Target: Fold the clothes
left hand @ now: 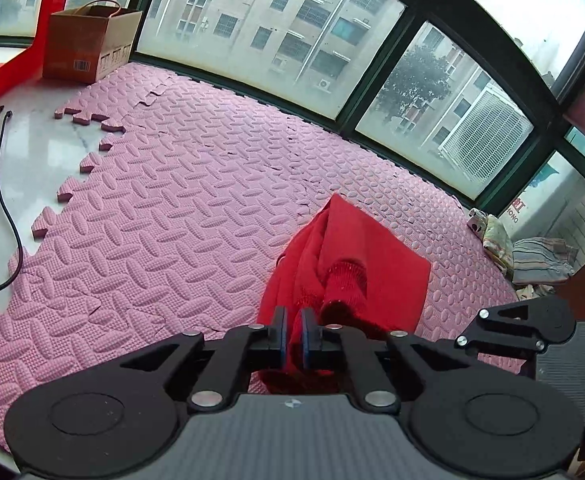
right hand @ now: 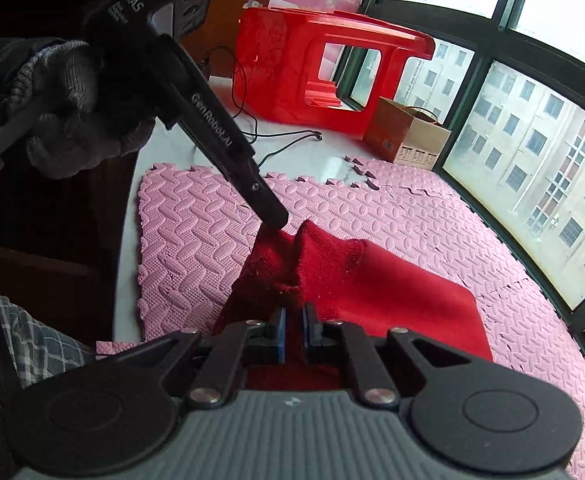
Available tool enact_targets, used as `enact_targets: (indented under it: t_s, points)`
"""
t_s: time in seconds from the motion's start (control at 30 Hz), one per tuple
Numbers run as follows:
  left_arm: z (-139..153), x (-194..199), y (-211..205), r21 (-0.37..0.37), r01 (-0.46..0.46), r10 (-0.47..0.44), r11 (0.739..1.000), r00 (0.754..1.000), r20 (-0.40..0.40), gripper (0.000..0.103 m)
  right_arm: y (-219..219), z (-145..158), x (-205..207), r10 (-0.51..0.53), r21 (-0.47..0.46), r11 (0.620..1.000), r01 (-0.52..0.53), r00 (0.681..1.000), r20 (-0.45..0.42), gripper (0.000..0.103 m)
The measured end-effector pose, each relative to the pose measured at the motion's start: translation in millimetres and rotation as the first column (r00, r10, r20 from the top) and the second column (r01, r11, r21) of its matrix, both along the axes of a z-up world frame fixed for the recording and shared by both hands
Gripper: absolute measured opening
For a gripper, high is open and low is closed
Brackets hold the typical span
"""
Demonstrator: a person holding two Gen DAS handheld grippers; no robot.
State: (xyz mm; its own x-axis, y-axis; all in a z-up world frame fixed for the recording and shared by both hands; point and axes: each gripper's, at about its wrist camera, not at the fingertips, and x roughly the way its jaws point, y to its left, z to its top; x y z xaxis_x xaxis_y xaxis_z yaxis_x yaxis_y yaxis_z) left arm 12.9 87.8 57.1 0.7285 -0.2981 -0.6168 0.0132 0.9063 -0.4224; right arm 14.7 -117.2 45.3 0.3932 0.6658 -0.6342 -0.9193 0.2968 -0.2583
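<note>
Pink foam mat is matt and embossed; red sweater is knitted cloth; stool at twelve o'clock is glossy plastic.

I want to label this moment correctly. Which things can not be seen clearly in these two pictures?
- Left wrist view: the near end of the red garment is hidden behind the left gripper.
- Right wrist view: the right gripper body covers the garment's near edge.
- Left wrist view: the folded clothes at right are distorted and partly cut off by dark furniture.

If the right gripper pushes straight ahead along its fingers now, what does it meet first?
The red garment itself: the right gripper is shut on it, with its bunched ribbed cuff just ahead. Depth beyond that is unclear.
</note>
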Motion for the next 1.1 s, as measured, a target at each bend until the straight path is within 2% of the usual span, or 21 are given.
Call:
enact_targets:
  t_s: [0.13, 0.23, 0.33, 0.43, 0.47, 0.57, 0.67, 0.73, 0.77, 0.8, 0.9, 1.0, 1.1]
  points:
    - [25.2, 20.0, -25.7, -0.023, 0.091, -0.089, 0.996, 0.993, 0.079, 0.008, 1.4, 2.2, 5.8, 0.0, 0.01, 1.0, 0.0, 1.0, -0.014, 0.009]
    - [15.3, 44.5, -47.9, -0.041, 0.15, -0.147, 0.988, 0.988, 0.053, 0.008, 2.2, -1.8, 4.9, 0.002, 0.006, 1.0, -0.002, 1.0, -0.021, 0.009]
    - [-13.2, 63.9, -53.9, -0.021, 0.092, -0.093, 0.996, 0.995, -0.043, 0.008, 1.9, -6.3, 0.9, 0.002, 0.005, 1.0, -0.002, 1.0, -0.021, 0.01]
    - [-33.9, 59.8, -43.8, -0.02, 0.025, -0.027, 0.999, 0.996, -0.082, 0.007, 1.8, -14.5, -0.7, 0.007, 0.012, 1.0, -0.007, 0.999, -0.05, 0.01]
    - [-39.6, 56.8, -38.6, -0.033, 0.009, -0.012, 0.999, 0.996, -0.088, 0.007, 2.1, -17.8, -0.9, 0.012, 0.015, 1.0, -0.011, 0.998, -0.069, 0.01]
    - [-42.9, 49.4, -30.4, -0.071, -0.013, 0.008, 0.997, 0.997, -0.073, 0.007, 1.5, -23.4, -5.8, 0.013, 0.024, 1.0, -0.012, 1.0, -0.025, 0.009]
    - [-38.3, 47.2, -32.8, -0.056, 0.003, -0.006, 0.998, 0.999, -0.054, 0.007, -13.4, -9.7, 2.0, -0.018, 0.087, 0.996, 0.027, 0.995, -0.094, 0.009]
    - [-37.9, 47.2, -35.5, -0.05, 0.013, -0.015, 0.999, 0.998, -0.054, 0.008, -21.5, -8.5, 17.2, -0.086, 0.108, 0.989, 0.099, 0.989, -0.122, 0.009]
    - [-37.8, 46.7, -37.3, -0.044, 0.017, -0.019, 0.999, 0.999, -0.051, 0.008, -24.7, -9.3, 26.3, -0.125, 0.113, 0.984, 0.141, 0.983, -0.134, 0.012]
    - [-37.8, 46.0, -38.8, -0.041, 0.019, -0.021, 0.999, 0.999, -0.05, 0.008, -27.9, -10.2, 35.4, -0.164, 0.118, 0.976, 0.182, 0.976, -0.146, 0.021]
    - [-37.6, 43.5, -41.9, -0.04, 0.023, -0.025, 0.999, 0.999, -0.048, 0.01, -37.5, -12.7, 62.7, -0.279, 0.129, 0.944, 0.304, 0.943, -0.183, 0.036]
    - [-36.9, 41.4, -45.5, -0.022, 0.031, -0.032, 0.999, 0.999, -0.041, 0.011, -47.2, -15.3, 90.0, -0.387, 0.135, 0.897, 0.421, 0.895, -0.222, 0.037]
    - [-38.1, 40.1, -46.4, -0.011, 0.033, -0.033, 0.999, 0.999, -0.039, 0.012, -56.8, -17.8, 117.3, -0.488, 0.135, 0.836, 0.532, 0.833, -0.26, 0.037]
